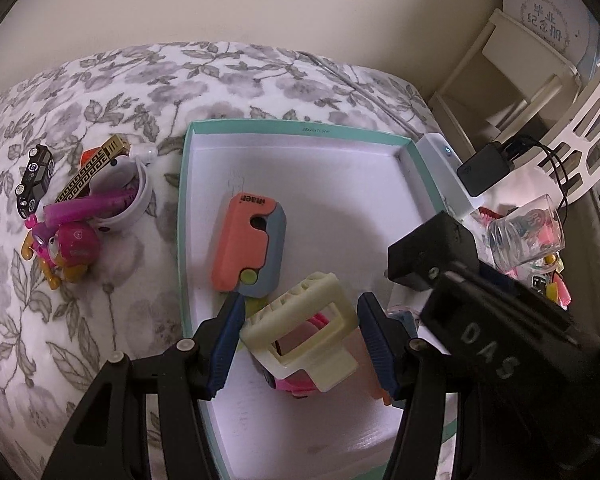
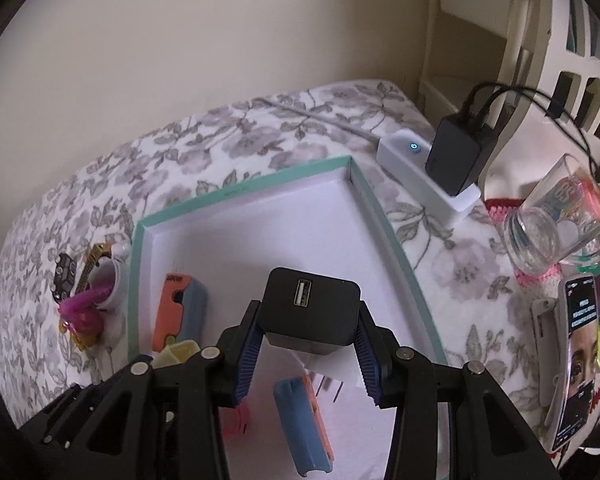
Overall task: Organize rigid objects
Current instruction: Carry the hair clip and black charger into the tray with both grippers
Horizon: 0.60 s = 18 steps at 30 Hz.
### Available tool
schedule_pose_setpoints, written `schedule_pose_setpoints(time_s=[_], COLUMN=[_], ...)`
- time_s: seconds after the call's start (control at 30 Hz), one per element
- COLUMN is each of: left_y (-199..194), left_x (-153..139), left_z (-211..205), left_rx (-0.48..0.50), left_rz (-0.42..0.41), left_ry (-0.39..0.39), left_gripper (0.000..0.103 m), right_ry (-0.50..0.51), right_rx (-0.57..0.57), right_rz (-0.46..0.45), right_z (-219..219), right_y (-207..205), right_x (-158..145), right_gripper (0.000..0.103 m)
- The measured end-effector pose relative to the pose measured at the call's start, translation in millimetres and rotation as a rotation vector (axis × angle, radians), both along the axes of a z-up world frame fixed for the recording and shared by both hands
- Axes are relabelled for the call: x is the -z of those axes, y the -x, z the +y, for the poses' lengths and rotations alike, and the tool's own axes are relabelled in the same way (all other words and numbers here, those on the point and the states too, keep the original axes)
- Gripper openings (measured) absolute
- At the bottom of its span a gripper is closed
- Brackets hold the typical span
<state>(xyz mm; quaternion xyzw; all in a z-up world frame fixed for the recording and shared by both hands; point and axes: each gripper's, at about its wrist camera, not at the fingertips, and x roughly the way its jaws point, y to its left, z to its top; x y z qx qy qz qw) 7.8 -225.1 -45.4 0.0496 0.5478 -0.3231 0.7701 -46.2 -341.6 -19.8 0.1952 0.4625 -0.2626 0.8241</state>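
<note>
A teal-rimmed white box [image 1: 188,216] lies on the floral bedspread; it shows in the right wrist view too [image 2: 140,264]. In it lie an orange-and-blue plastic toy [image 1: 248,240], a second one [image 2: 304,424] and a cream-and-pink toy truck [image 1: 304,332]. My left gripper [image 1: 300,320] is open, its fingers either side of the truck without gripping it. My right gripper [image 2: 310,332] is shut on a black USB charger [image 2: 310,308] and holds it above the box; the charger shows in the left wrist view [image 1: 432,256].
Left of the box lie a black toy car [image 1: 34,180], a white cup with a gold strap and purple pen [image 1: 116,196] and a pink toy figure [image 1: 64,248]. Right of it are a white power strip [image 2: 424,176], a glass [image 2: 556,220] and a phone [image 2: 576,356].
</note>
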Motion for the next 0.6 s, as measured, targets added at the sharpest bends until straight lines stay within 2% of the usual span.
schedule_pose_setpoints(time_s=[0.33, 0.4, 0.43, 0.6], left_y=[1, 1, 0, -2], left_x=[0, -1, -1, -9], left_z=[-1, 0, 0, 4], left_rx=[0.003, -0.003, -0.004, -0.015], left_rz=[-0.012, -0.018, -0.019, -0.014], left_ry=[-0.018, -0.027, -0.028, -0.007], left_gripper=[0.061, 0.072, 0.074, 0.075], right_ry=[-0.003, 0.0, 0.003, 0.001], right_rx=[-0.009, -0.012, -0.013, -0.013], right_rz=[0.027, 0.033, 0.03, 0.004], right_z=[3, 3, 3, 3], right_y=[-2, -3, -3, -2], right_x=[3, 1, 0, -11], right_gripper=[0.046, 0.047, 0.047, 0.047])
